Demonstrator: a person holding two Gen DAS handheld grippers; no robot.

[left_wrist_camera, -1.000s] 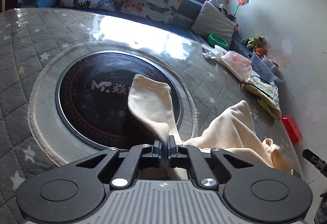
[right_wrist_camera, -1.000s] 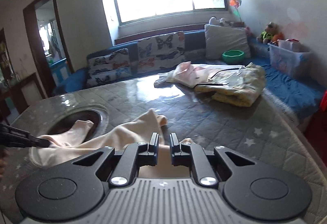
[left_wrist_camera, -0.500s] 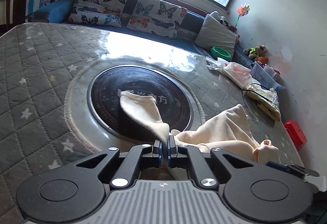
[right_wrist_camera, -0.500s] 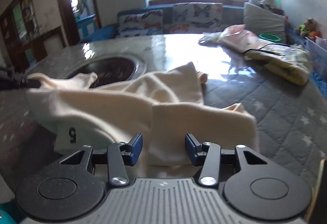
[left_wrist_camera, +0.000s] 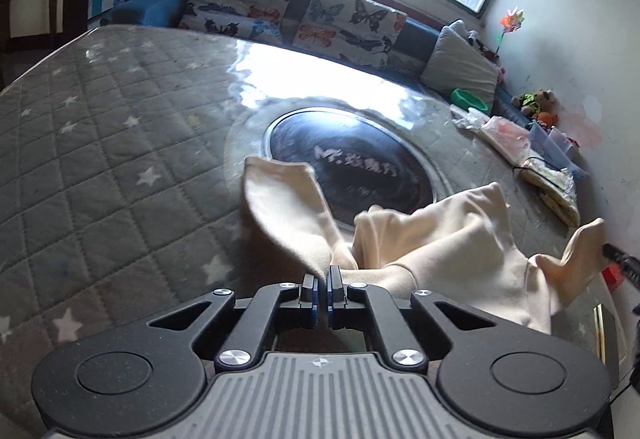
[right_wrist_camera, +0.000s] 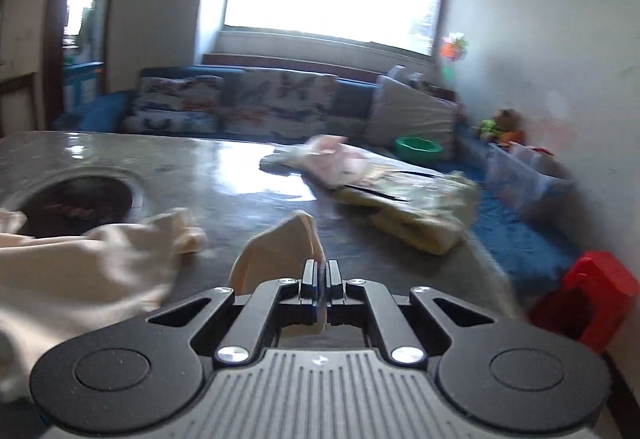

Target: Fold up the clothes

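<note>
The left claw is pinched tight on a corner of the cream garment, with a flap of cloth standing up just ahead of its tips. The right claw is likewise closed on another edge of the same garment, a peak of fabric rising right in front of it. Between the two claws the cloth hangs in loose, bunched folds, partly lifted and partly draped on the quilted grey surface. Ahead of the left claw lies a round dark inset in that surface, which the garment partly overlaps.

Judging by this, the fold is at an early stage: the garment is gripped at two points but not spread flat, and no neat crease shows. Laying it out and folding it remain to be done. Farther ahead of the right claw, a pile of other clothes sits unfolded, apparently waiting.
</note>
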